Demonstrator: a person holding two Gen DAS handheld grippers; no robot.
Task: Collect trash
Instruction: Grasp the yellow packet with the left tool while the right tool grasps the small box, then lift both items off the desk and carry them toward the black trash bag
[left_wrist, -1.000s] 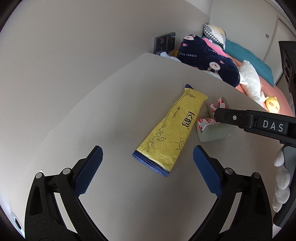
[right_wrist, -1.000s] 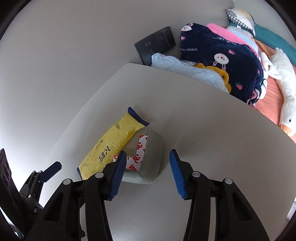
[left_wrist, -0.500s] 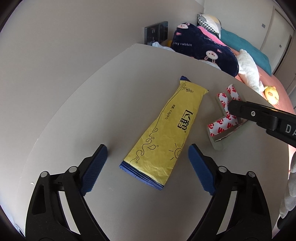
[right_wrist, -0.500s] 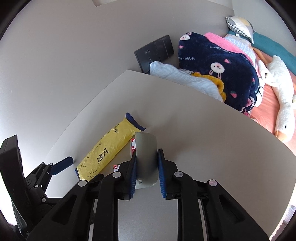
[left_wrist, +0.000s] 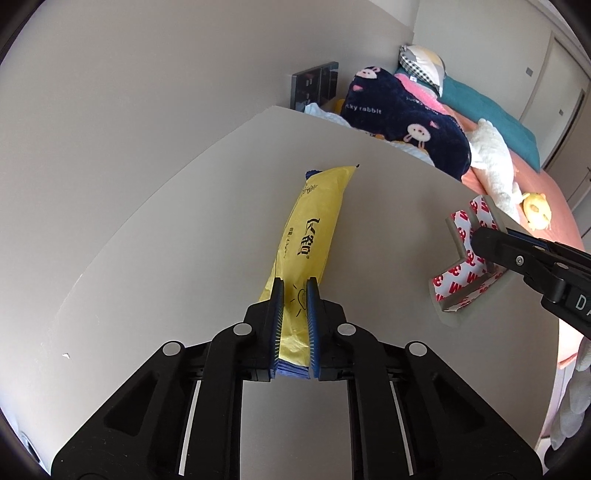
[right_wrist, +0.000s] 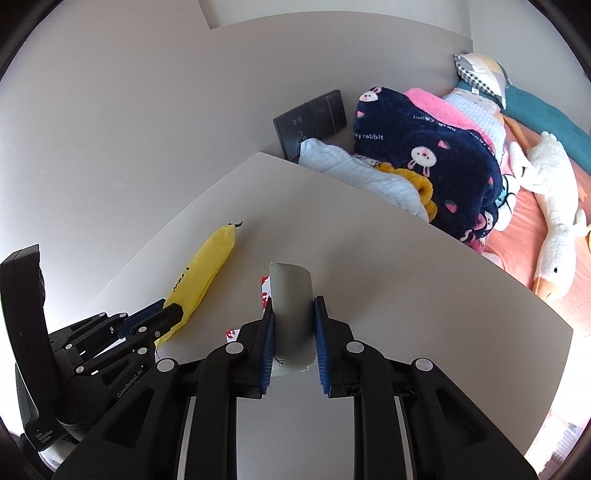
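A yellow snack wrapper (left_wrist: 314, 225) with a blue edge lies lengthwise on the white table (left_wrist: 184, 258). My left gripper (left_wrist: 294, 295) is shut on its near end. The wrapper also shows in the right wrist view (right_wrist: 201, 273), with the left gripper (right_wrist: 162, 312) on it. My right gripper (right_wrist: 293, 306) is shut on a grey foam piece (right_wrist: 291, 302) with red-and-white backing paper, held just above the table. That piece shows at the right in the left wrist view (left_wrist: 467, 266).
A bed with a navy rabbit blanket (right_wrist: 424, 147), a light blue cloth (right_wrist: 354, 173) and a white plush goose (right_wrist: 554, 206) lies beyond the table's far edge. A dark wall socket panel (right_wrist: 310, 118) sits on the wall behind the table.
My left gripper moved forward and shut on the wrapper's near end. My right gripper shut on the grey foam piece and lifted it to the right, away from the wrapper.
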